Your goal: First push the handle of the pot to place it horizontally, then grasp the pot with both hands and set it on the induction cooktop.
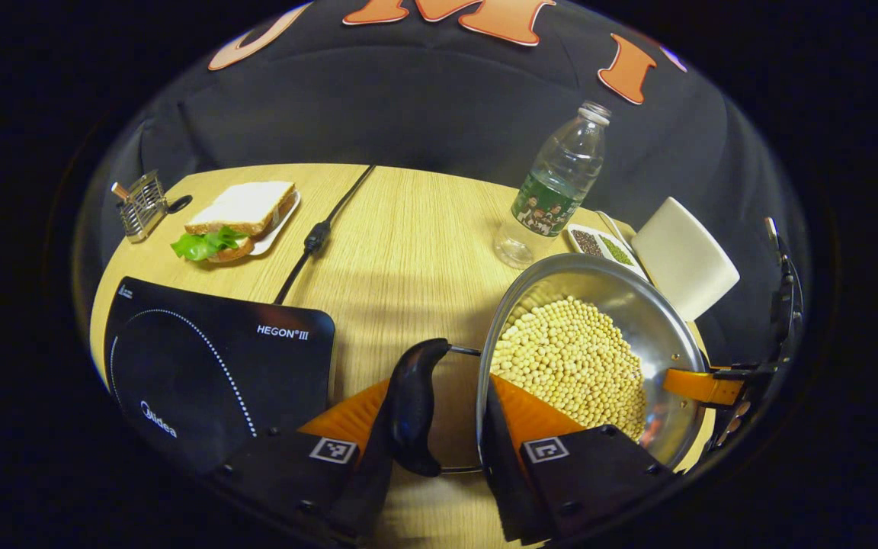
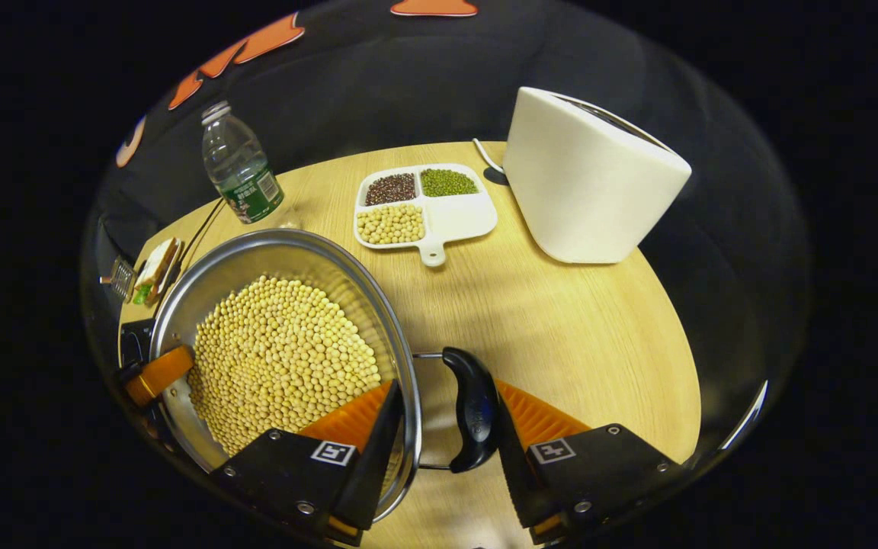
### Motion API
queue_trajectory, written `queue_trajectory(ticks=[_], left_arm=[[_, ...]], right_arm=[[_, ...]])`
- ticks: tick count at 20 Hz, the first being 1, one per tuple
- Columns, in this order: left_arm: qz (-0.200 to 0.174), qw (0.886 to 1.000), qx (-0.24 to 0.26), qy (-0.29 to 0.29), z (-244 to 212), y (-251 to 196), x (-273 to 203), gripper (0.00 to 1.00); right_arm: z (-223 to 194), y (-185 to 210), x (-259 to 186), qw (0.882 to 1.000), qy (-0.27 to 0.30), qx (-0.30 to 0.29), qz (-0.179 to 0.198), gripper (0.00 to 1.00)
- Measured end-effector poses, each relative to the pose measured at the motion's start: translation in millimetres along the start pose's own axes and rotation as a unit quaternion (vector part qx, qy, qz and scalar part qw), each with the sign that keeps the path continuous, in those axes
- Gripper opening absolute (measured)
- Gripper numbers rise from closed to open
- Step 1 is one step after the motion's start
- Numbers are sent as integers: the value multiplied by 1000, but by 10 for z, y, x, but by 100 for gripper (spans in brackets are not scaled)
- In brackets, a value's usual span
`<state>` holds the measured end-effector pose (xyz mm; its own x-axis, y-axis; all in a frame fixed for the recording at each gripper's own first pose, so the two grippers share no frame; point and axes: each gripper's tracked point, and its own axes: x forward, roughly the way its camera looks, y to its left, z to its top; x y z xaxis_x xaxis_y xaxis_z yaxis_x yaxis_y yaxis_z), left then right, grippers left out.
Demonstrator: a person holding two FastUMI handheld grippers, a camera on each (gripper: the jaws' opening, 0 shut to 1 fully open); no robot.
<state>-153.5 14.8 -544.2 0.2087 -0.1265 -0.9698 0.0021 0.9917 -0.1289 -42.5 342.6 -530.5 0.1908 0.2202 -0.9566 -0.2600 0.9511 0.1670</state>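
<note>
Wooden table (image 1: 408, 229) holds the black cooktop (image 1: 203, 366) on the left. Beside it sits the shiny pot (image 1: 660, 335), full of beans (image 1: 568, 358), so it looks heavy and slippery. The left gripper (image 1: 450, 412) and right gripper (image 2: 439, 415) each pinch one side: handle and rim together.
</note>
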Motion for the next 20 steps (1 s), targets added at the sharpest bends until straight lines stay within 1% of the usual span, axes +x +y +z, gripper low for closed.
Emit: queue_trajectory(ticks=[1, 2, 3, 5, 8, 9, 12, 15, 20], left_arm=[[8, 1000, 5, 2, -10, 18, -19, 63], [19, 1000, 3, 0, -13, 16, -57, 63], [30, 1000, 5, -3, 0, 48, -119, 65], [38, 999, 9, -14, -29, 103, -279, 65], [43, 999, 12, -30, 23, 195, -525, 64], [45, 998, 11, -44, 89, 242, -611, 64], [55, 996, 12, -75, 271, 353, -878, 64], [70, 991, 27, -110, 495, 545, -1193, 63], [93, 986, -9, -136, 670, 926, -1626, 64]], right_arm=[[-13, 6, -20, 1000, 6, 3, 0, 65], [-19, 21, -29, 1000, 3, 0, 2, 64], [-14, 22, -22, 1000, -6, -5, 3, 61], [-15, 6, -24, 1000, -17, 2, 6, 59], [15, 44, -5, 999, -32, 9, 19, 59], [17, 31, 12, 999, -41, 5, 22, 57], [12, 22, 44, 997, -67, -6, 35, 56], [-8, 23, 97, 995, -89, -13, 50, 56], [94, -4, 152, 988, -128, -43, 72, 56]])
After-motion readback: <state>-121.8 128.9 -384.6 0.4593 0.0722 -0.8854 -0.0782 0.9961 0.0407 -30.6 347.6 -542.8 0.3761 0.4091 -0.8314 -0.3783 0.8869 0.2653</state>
